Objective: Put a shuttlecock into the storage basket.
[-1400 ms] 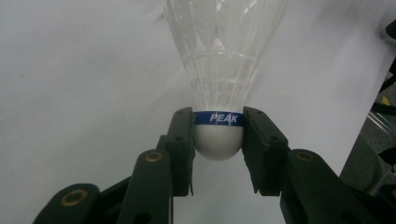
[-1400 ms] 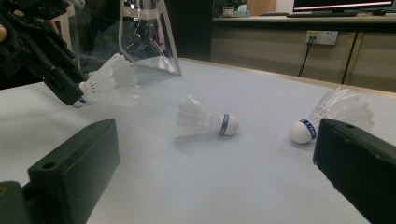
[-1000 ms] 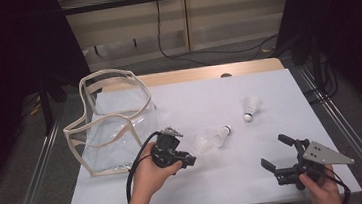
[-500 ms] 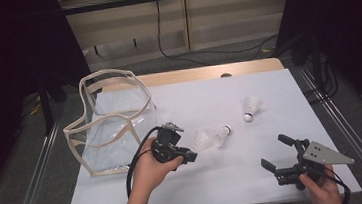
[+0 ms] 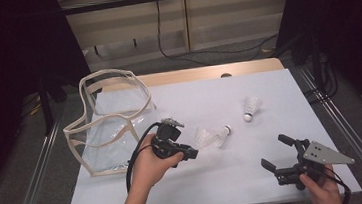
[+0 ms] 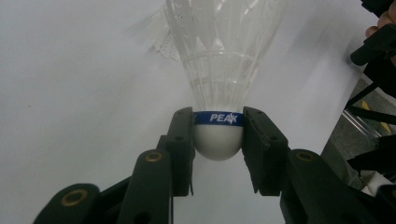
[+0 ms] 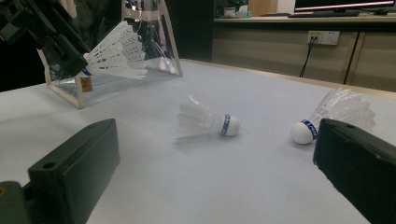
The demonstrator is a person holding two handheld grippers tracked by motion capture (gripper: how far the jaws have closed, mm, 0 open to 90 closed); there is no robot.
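Right hand-held gripper [image 5: 274, 152]: near right corner of the surface [image 5: 202, 190], jaws spread wide, nothing between them. In its own view both pads sit low over bare white surface.

Left hand-held gripper [image 6: 218, 135]: near left of centre, clenched on the held shuttlecock [image 6: 224, 70]. The left gripper view gives the grip detail: pads press either side of the white cork, right at the blue "PEAK" band. The cork's round end faces back toward the gripper body and the feather skirt points straight out ahead of the jaws.

The right gripper view adds height: that shuttlecock is off the surface, in front of the clear bag. The high view gives the layout. There the gripper's jaw tips end just left of a pale feather blur, and I can't separate the gripped skirt from the shuttlecock lying beside it.

Count: 3 shuttlecocks, all countable in the right gripper view.
- 1 gripped.
- Middle shuttlecock [image 5: 215, 136]: lies on its side just right of the left gripper, cork to the right.
- Far shuttlecock [image 5: 251, 109]: right of centre and farther back, cork toward the near side, well apart from both grippers.

Also 2 grippers and 1 clear bag [image 5: 115, 113], which stands open at far left, just behind the left hand.
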